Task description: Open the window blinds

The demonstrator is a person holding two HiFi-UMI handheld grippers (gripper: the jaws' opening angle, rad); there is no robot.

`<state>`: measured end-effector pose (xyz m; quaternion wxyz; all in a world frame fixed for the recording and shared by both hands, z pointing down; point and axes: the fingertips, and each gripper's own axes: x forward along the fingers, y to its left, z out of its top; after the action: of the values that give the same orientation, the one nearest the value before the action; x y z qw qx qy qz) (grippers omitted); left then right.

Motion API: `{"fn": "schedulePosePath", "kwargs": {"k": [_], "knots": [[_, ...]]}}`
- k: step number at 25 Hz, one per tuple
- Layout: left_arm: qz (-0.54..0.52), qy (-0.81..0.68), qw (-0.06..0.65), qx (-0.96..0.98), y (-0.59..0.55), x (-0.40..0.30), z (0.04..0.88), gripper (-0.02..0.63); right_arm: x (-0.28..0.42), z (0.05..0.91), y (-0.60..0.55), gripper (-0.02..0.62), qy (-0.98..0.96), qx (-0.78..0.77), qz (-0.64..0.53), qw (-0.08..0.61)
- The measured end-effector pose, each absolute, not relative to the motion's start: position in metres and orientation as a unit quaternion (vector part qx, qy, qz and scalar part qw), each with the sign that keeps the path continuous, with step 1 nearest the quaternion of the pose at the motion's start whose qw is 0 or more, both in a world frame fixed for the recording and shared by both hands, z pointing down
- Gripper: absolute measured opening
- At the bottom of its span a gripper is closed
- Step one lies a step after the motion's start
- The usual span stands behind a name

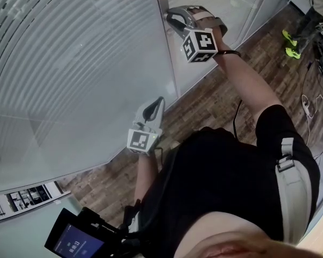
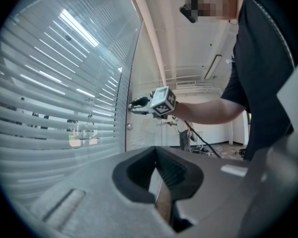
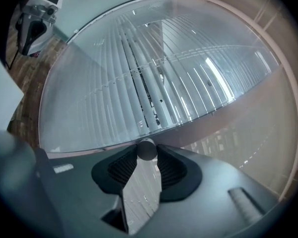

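Horizontal slat blinds (image 1: 59,63) hang behind a tall glass wall, their slats shut; they also fill the left gripper view (image 2: 49,108) and the right gripper view (image 3: 164,83). My right gripper (image 1: 169,16) is raised to the pale frame post (image 1: 169,63) beside the glass. Its jaws are shut on a small round grey knob (image 3: 147,149), which sits between the pads at their tips. My left gripper (image 1: 159,102) hangs lower, close to the glass and touching nothing. Its jaws (image 2: 157,152) are shut with nothing between them. The right gripper (image 2: 134,104) shows in the left gripper view, against the post.
Wooden floor (image 1: 204,106) runs along the foot of the glass wall. A person in yellow-green shoes (image 1: 290,42) stands at the far right, near cables (image 1: 312,101) on the floor. A device with a lit screen (image 1: 75,243) hangs at my front. A second small knob (image 2: 129,127) sits lower on the post.
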<state>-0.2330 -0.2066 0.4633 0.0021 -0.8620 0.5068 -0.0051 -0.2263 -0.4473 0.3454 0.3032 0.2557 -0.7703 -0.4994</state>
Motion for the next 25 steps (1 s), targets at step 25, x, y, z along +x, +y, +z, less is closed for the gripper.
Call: {"fn": "schedulePosePath", "kwargs": {"k": [25], "knots": [[-0.014, 0.503, 0.008, -0.864, -0.206, -0.235, 0.464, 0.003, -0.221, 0.337, -0.448, 0.121, -0.928, 0.303, -0.169, 0.138]]}}
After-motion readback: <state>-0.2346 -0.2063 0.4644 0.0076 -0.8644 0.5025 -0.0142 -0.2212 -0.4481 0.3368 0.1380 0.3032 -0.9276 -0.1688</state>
